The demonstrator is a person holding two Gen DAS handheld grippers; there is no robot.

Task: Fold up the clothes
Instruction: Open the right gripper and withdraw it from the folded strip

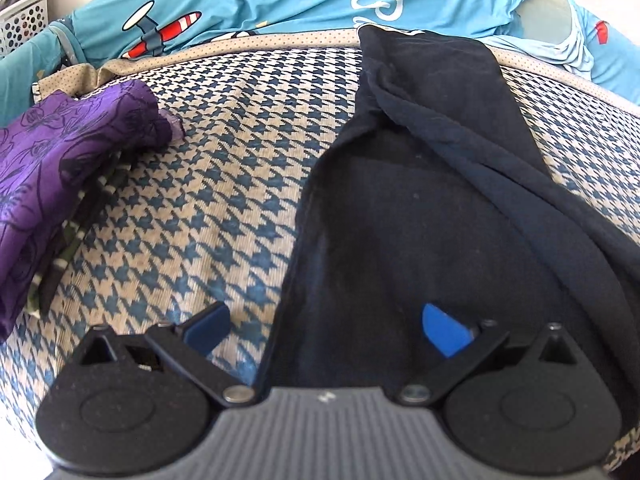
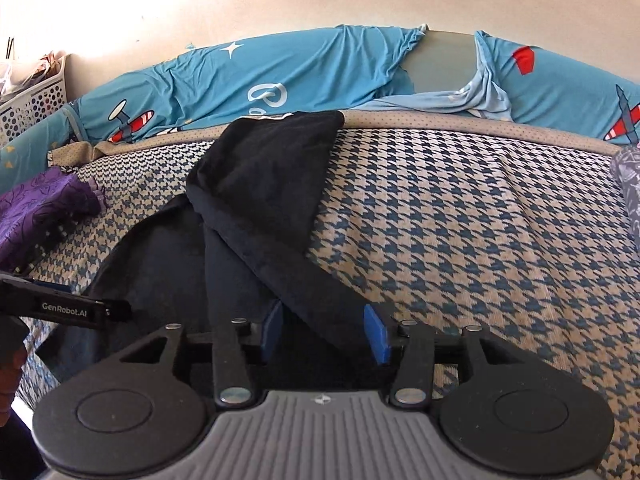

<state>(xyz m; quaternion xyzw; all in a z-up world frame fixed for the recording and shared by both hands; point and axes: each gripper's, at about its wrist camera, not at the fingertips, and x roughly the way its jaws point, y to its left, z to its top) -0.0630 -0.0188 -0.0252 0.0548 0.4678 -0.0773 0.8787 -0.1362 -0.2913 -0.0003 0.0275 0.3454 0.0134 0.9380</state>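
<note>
Bedding is filling both views: a houndstooth mattress (image 2: 460, 216) is carrying everything, with a blue sheet (image 2: 280, 76) bunched along its far edge against the wall. Across the mattress a dark garment (image 2: 256, 184) is lying lengthwise, its far end reaching the mattress's far border and its near end spreading toward the grippers; one long panel is lying doubled diagonally over the rest, so the fold looks partly made rather than finished. A purple cloth (image 1: 60, 168) is sitting on the mattress well to the left of the garment, and a white basket (image 2: 36, 104) is standing beyond the mattress's far left corner. The right gripper (image 2: 324, 332) is hovering over the garment's near right edge with its jaws partly apart; the diagonal panel is passing between them, but the pads are not pressing on it. The left gripper (image 1: 324, 328) is standing wide, one blue finger over bare mattress and the other over the dark fabric, holding nothing. Judging from this, the step in hand is a release after laying a fold; the next move probably calls for both grippers taking fresh hold of the near edge and carrying it toward the mattress's far border, keeping the layers squared.
</note>
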